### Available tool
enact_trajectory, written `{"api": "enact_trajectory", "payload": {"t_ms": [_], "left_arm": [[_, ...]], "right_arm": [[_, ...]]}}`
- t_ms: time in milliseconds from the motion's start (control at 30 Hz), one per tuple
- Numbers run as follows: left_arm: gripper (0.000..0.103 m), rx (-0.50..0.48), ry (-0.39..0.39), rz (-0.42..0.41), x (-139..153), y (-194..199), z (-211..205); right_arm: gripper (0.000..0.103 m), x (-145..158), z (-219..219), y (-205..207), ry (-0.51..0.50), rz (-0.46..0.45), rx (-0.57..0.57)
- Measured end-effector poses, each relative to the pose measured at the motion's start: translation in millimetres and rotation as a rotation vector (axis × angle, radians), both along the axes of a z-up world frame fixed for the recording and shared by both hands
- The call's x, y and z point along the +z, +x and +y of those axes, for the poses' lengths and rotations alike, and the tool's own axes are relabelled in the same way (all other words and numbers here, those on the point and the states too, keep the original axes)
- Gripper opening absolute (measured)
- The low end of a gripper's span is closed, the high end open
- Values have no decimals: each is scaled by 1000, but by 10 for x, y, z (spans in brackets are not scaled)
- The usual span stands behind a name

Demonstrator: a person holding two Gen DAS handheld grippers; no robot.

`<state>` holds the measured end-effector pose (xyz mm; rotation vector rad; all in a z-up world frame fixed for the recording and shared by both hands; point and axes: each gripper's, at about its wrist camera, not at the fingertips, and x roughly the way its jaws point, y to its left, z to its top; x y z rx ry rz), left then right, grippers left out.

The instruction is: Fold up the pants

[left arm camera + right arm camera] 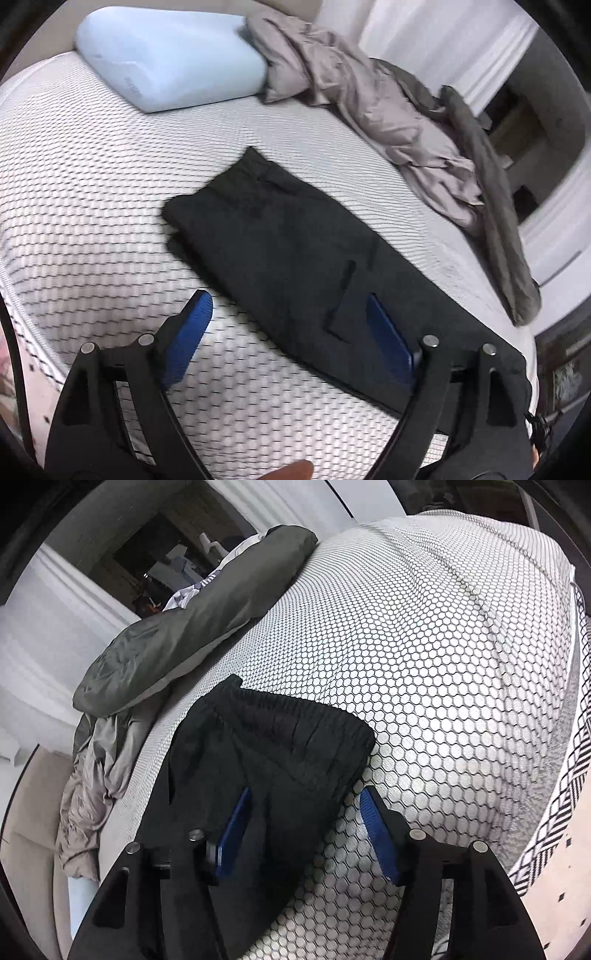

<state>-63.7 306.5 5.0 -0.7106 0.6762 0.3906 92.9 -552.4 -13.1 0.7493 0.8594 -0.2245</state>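
Note:
Black pants (295, 251) lie flat on the mattress, folded lengthwise into one long strip running from the middle toward the lower right. My left gripper (288, 310) is open above the near part of the strip, its blue pads (188, 339) spread wide and holding nothing. In the right wrist view the elastic waistband end of the pants (273, 746) lies in front. My right gripper (304, 801) is open over the waist end, with its left pad above the fabric and its right pad above the mattress.
The mattress (92, 192) has a white cover with a hexagon pattern. A light blue pillow (166, 66) sits at the far end. A crumpled grey blanket (388, 110) lies along the far right side, also seen in the right wrist view (177, 642).

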Motion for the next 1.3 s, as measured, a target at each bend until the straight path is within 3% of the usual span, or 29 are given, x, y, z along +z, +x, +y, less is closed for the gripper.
{"api": "enact_trajectory", "payload": {"t_ms": [167,200,300,467,600,667,733,800,967,1067,1133,1167,1200,1300], "left_arm": [[98,-80,63,10,71,114,-249],[98,-90,77,10,87,129,-289],[99,-113,92,5,140,145,-374],[101,-137,79,-52,199,320,-568],[101,-143,68,-31,149,484,-670],[101,-153,66,-30,146,547,-743],[101,-172,82,-41,187,591,-875],[101,-215,108,-64,251,638,-1061],[102,-337,137,-74,176,850,-1610],[102,-452,138,-4,18,1089,-2029],[102,-500,171,19,-39,1197,-2250],[102,-507,187,34,-68,1225,-2326],[102,-513,198,53,-100,1254,-2389],[101,-512,209,82,-182,1333,-2455]], "right_arm": [[60,-38,134,197,-32,40,-14],[48,-23,178,239,-51,36,-2],[30,44,335,336,-159,34,61],[20,175,409,266,-199,-55,126],[21,-142,242,296,-180,23,115],[23,-216,169,275,-131,7,113],[34,-126,171,232,-141,-13,141],[53,55,186,181,-195,-54,166],[61,312,75,204,-280,-100,204],[61,212,-182,223,-228,-74,186],[52,47,-323,246,-146,-54,173],[31,-24,-360,285,-114,-37,169],[28,-80,-394,294,-75,-30,155],[15,163,-458,122,-20,-171,174]]}}
